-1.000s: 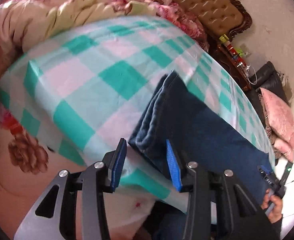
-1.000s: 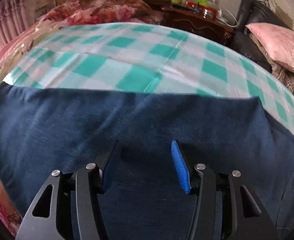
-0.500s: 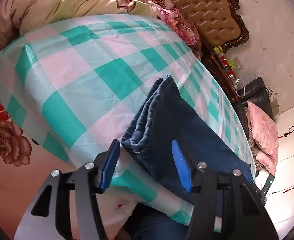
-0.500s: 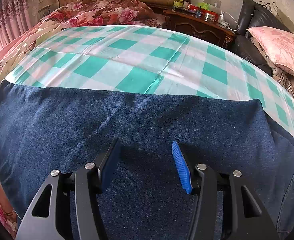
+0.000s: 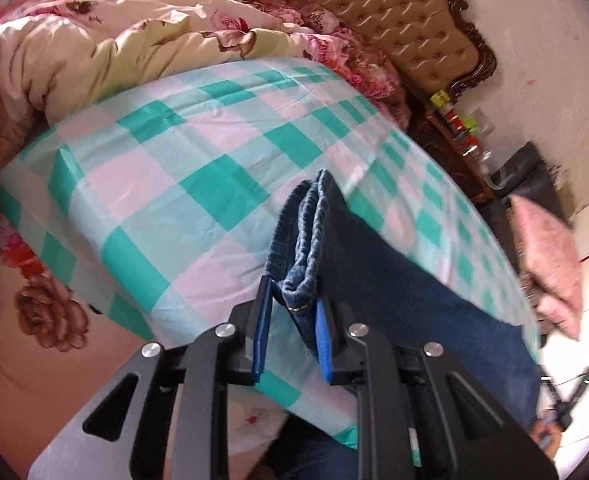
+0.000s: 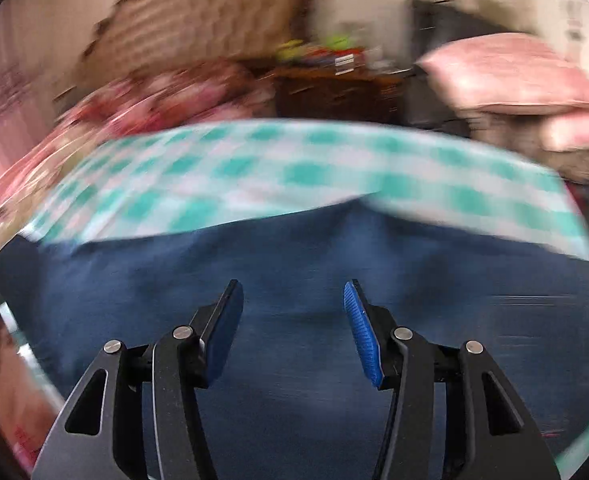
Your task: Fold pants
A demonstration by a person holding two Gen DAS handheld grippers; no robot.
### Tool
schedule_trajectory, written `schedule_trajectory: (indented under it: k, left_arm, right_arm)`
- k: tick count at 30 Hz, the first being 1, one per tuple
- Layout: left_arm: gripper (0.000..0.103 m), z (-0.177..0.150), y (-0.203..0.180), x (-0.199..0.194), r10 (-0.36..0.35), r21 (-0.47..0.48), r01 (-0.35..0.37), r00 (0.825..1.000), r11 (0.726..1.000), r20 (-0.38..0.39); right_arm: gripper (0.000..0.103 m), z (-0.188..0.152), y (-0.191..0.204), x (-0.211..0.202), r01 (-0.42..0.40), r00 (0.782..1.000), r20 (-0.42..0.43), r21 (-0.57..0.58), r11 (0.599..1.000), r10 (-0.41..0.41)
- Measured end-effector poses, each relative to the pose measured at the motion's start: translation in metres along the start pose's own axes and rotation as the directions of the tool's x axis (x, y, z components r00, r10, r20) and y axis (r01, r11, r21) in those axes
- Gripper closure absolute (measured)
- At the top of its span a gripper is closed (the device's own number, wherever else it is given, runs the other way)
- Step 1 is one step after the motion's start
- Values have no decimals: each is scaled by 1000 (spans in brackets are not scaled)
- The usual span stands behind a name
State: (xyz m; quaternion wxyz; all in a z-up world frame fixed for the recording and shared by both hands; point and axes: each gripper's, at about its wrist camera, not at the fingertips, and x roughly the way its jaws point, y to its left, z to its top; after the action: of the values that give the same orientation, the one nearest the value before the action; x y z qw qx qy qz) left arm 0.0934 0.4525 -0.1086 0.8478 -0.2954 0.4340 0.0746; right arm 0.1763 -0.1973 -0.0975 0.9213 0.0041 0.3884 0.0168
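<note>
Dark blue denim pants (image 5: 394,280) lie on a green, pink and white checked sheet (image 5: 198,168) on a bed. My left gripper (image 5: 292,312) is shut on the pants' hem end (image 5: 300,292) near the sheet's front edge; the stacked leg ends bunch between its blue pads. In the blurred right wrist view the pants (image 6: 294,252) spread wide under my right gripper (image 6: 290,304), which is open and holds nothing, above the cloth.
A floral quilt (image 5: 134,40) is piled at the back left. A tufted headboard (image 5: 414,20) and a cluttered nightstand (image 5: 458,128) stand behind. A pink pillow (image 5: 546,260) lies on a dark chair at the right.
My left gripper moved in and closed on the pants' hem end. My right gripper stayed open and is moving fast; its view is now blurred and sits lower over the pants.
</note>
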Motion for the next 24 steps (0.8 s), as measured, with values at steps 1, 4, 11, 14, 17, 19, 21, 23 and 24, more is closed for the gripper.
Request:
schedule_trajectory:
  k: [1,4,11,14,17,19,21,23,24]
  left_arm:
    - [68,0,-2,-3,84,5,-84,996,996,20]
    - [55,2,-14,-19,183,34,-187,978,982,97]
    - [55,-32,-188,-16,43,387,-113,982,915,185]
    - [55,-66,-267,11,-71,501,6,991,866,111]
    - [59,-111,-347,41,-160,599,120,987,791,15]
    - [59,-127,-372,55,-198,584,167,980,794,-12]
    - [58,-126,-364,63,-243,484,230,969,844,-37]
    - [58,-117,-337,66,-237,400,230,971,887,-32]
    - [58,-110,-319,63,-223,373,212,975,903,-12]
  right_arm:
    - [53,0,-32,-10,61,998,17,37,997,-61]
    - [53,-8,-125,-31,227,973,17,141,964,-232]
    - [59,-57,-268,-16,481,871,-194,154,863,-451]
    - [63,-71,-279,-11,501,859,-204,139,854,-470]
    - [63,-78,-280,-6,522,845,-217,135,842,-489]
    - [63,-77,-278,-5,532,838,-219,117,839,-500]
    - [63,-77,-275,-4,541,831,-212,90,836,-515]
    - [63,-77,-274,-4,541,830,-211,73,838,-517]
    - [63,-76,-275,-4,536,832,-214,73,841,-512]
